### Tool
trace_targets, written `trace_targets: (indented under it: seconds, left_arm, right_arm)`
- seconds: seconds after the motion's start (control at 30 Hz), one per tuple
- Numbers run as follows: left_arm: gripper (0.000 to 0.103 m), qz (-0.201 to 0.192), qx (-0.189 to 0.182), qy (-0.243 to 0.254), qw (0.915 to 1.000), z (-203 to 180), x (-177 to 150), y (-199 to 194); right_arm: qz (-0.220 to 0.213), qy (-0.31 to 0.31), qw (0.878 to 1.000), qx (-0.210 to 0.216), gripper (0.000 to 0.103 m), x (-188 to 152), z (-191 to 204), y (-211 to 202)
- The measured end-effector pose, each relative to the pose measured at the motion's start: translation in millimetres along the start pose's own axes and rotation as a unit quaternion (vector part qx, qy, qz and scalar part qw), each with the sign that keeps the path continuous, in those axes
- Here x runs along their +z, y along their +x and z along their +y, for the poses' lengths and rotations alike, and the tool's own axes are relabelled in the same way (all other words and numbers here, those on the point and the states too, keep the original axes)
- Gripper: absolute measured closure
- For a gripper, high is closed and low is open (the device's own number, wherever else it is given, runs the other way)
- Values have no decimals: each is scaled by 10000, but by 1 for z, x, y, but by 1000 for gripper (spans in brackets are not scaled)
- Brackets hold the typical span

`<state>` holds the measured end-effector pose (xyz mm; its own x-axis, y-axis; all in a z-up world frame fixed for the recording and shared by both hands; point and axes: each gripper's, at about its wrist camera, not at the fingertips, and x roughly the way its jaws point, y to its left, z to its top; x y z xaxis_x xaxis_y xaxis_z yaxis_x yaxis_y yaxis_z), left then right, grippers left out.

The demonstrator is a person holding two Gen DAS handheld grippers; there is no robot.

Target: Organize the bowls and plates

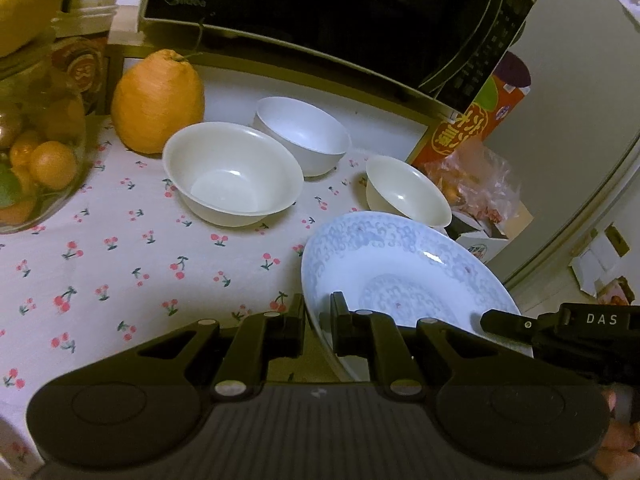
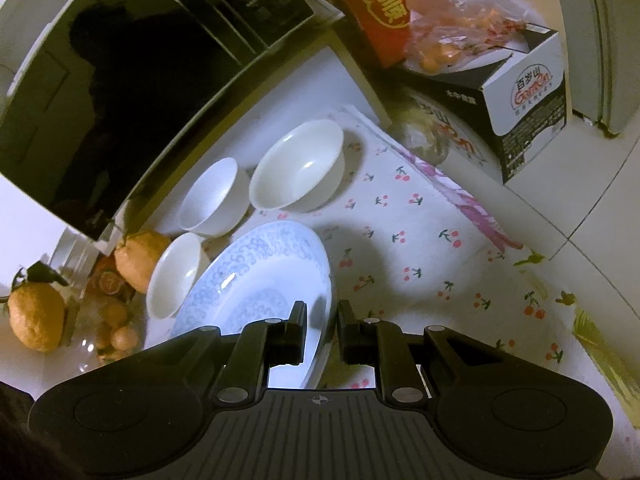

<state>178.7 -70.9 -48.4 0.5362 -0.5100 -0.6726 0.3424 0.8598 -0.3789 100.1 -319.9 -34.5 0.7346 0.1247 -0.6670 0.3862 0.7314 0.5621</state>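
Open cherry-print tablecloth (image 1: 100, 264) lies left of the blue-patterned white ceramic plate (image 1: 400, 264); the right table edge is near, with a black microwave (image 1: 320, 12) behind. Plate is tilted, off the cloth, rims left and right, beside three plain white ceramic bowls: wide (image 1: 232, 172), rear (image 1: 304, 132), small (image 1: 404, 192). Left gripper (image 1: 318, 320) and right gripper (image 2: 322, 326) each clamp a plate rim, fingers narrowly apart.

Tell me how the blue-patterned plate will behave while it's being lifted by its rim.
The blue-patterned plate looks like glazed ceramic, so probably stiff, fairly heavy and breakable. Its glossy highlights suggest a slick rim that could slip in the left tongs and right tongs. Already tilted, it may swing toward the white bowls.
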Motion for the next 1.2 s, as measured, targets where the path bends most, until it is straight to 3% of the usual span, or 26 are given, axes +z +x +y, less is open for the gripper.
trace_targets:
  seconds: [0.8,1.2]
  left_arm:
    - [92,-138,24,-247,9996,14,-29,-84]
    - [91,-161,-18,-589,9981,38,-51,-110]
  right_arm:
    - [255,-467,9973,503,87,-29,36,-43]
    - [576,-726,9940,575,87,-53,53,-40]
